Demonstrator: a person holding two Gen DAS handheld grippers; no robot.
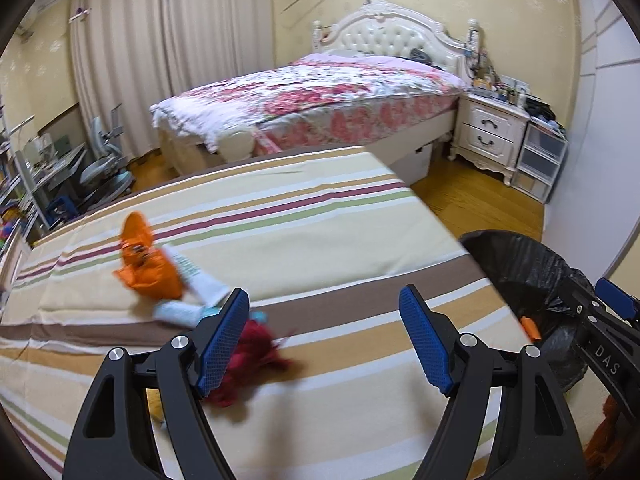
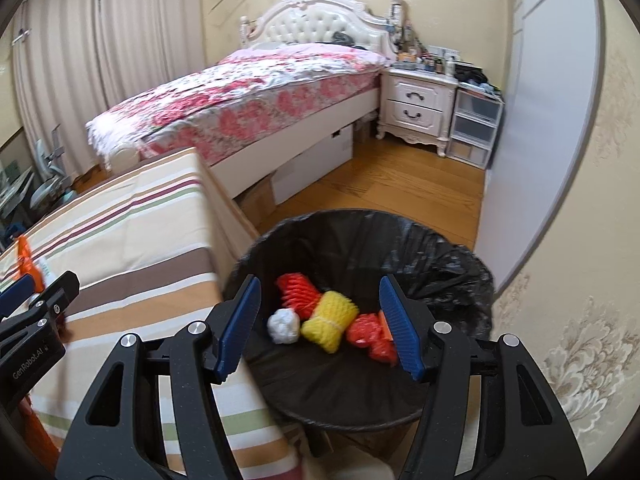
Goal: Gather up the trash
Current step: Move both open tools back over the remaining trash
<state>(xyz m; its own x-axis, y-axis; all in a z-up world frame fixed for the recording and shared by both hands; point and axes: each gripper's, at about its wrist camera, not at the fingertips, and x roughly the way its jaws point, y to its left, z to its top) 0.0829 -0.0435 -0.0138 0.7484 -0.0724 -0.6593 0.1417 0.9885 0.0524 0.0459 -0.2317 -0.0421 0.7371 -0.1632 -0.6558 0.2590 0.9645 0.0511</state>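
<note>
lettering on left gripper [image 2: 24,312] – "genrobot.ai"

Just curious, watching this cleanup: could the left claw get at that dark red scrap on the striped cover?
Probably yes. The left claw is open and empty above the striped cover, and the dark red scrap lies uncovered beside its left finger, nothing blocking.

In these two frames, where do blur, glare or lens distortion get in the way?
Left wrist view: motion blur smears the orange wrapper and red scrap on the striped cloth; the fisheye bends its edge. Right wrist view: the bin contents, like the yellow foam net, are sharper; no strong glare; dark corner vignetting in both.
</note>
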